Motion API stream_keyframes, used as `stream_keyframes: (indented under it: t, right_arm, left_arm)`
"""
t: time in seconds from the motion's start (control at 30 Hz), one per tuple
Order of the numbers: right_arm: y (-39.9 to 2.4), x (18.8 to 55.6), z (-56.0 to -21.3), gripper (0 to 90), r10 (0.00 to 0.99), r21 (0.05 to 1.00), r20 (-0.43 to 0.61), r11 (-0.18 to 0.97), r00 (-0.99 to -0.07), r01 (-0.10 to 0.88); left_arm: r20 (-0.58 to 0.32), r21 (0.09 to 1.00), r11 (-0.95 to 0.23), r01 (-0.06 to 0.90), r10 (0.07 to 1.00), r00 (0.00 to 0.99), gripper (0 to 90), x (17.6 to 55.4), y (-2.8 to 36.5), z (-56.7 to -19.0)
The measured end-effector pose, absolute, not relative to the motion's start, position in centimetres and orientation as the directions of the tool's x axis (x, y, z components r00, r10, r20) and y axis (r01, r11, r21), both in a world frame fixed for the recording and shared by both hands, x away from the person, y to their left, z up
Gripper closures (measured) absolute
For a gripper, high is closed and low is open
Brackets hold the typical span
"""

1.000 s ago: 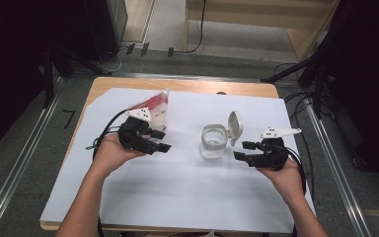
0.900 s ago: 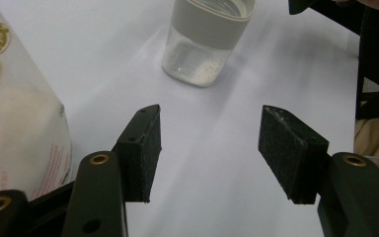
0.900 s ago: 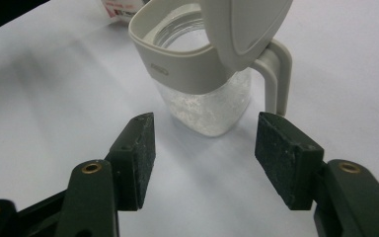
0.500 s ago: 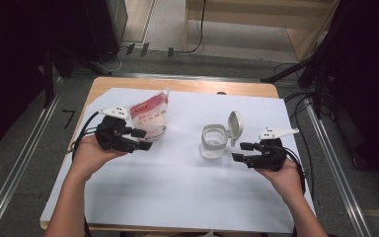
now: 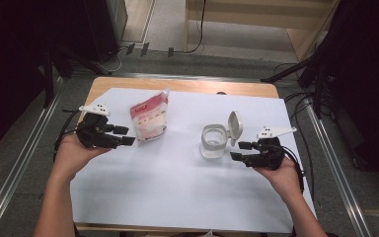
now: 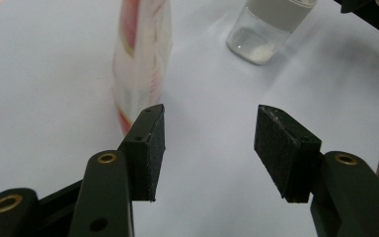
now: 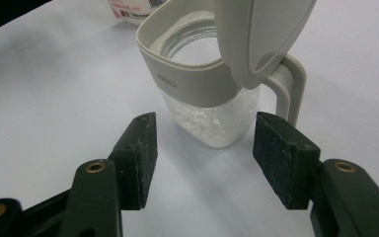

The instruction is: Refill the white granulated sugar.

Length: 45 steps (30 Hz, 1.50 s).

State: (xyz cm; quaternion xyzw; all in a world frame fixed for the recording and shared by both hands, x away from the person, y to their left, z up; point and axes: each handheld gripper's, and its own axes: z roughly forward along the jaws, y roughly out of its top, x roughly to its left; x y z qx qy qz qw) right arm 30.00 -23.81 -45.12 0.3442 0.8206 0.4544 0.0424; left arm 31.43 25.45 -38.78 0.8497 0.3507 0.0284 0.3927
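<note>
A red and white pouch (image 5: 150, 118) stands upright on the white sheet (image 5: 177, 197), left of centre. My left gripper (image 5: 125, 135) hovers just left of it, apart from it. Its jaws are open, have just closed a little, and have nothing between them. The left gripper view shows the left gripper (image 6: 207, 143) with the pouch (image 6: 140, 59) beyond its left jaw. A clear jar (image 5: 213, 140) with a grey collar and a flipped-up lid (image 5: 235, 126) holds some white grains. My right gripper (image 5: 238, 150) is open just right of the jar (image 7: 207, 89), short of touching it.
The white sheet covers most of a wooden table (image 5: 187, 86). Metal rails (image 5: 24, 163) run along both sides of the table. Cables (image 5: 296, 98) lie on the floor at the back and right. Each gripper trails its own cable.
My left gripper has drawn leftward, away from the pouch, which now stands free. The right gripper and the jar have stayed where they were.
</note>
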Motion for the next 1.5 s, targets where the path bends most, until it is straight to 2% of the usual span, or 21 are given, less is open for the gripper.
stream_keyframes:
  t: [0.4,0.53,0.73,1.03,1.33,1.47,1.5]
  right_arm:
    - [-23.8,29.3,-45.4,43.5,0.608,0.767,0.239,0.36,-0.757,0.531]
    - [-24.1,29.0,-45.5,43.5,0.617,0.766,0.237,0.357,-0.751,0.535]
    - [-24.1,28.6,-45.7,44.1,0.62,0.76,0.236,0.363,-0.749,0.54]
    - [-23.1,28.2,-45.9,44.3,0.592,0.759,0.223,0.393,-0.774,0.519]
    - [-21.7,27.9,-45.8,44.0,0.56,0.765,0.212,0.415,-0.801,0.492]
    - [-21.1,27.6,-45.7,44.2,0.539,0.773,0.202,0.426,-0.818,0.471]
    - [-20.9,27.5,-45.7,44.2,0.536,0.771,0.204,0.428,-0.819,0.472]
  left_arm:
    - [-0.276,0.7,-0.385,0.602,0.632,0.724,46.7,34.1,24.9,-39.0]
    - [-0.255,0.706,-0.39,0.591,0.638,0.726,48.5,34.8,24.2,-38.9]
    - [-0.245,0.72,-0.368,0.588,0.658,0.712,56.9,35.8,23.7,-38.9]
    - [-0.284,0.717,-0.305,0.627,0.693,0.662,67.2,36.9,22.9,-39.0]
    - [-0.244,0.7,-0.348,0.623,0.704,0.667,78.1,37.5,21.9,-39.0]
    - [-0.234,0.692,-0.363,0.624,0.705,0.67,89.8,37.2,21.7,-38.8]
    - [-0.246,0.682,-0.36,0.637,0.707,0.663,90.0,37.3,21.7,-38.7]
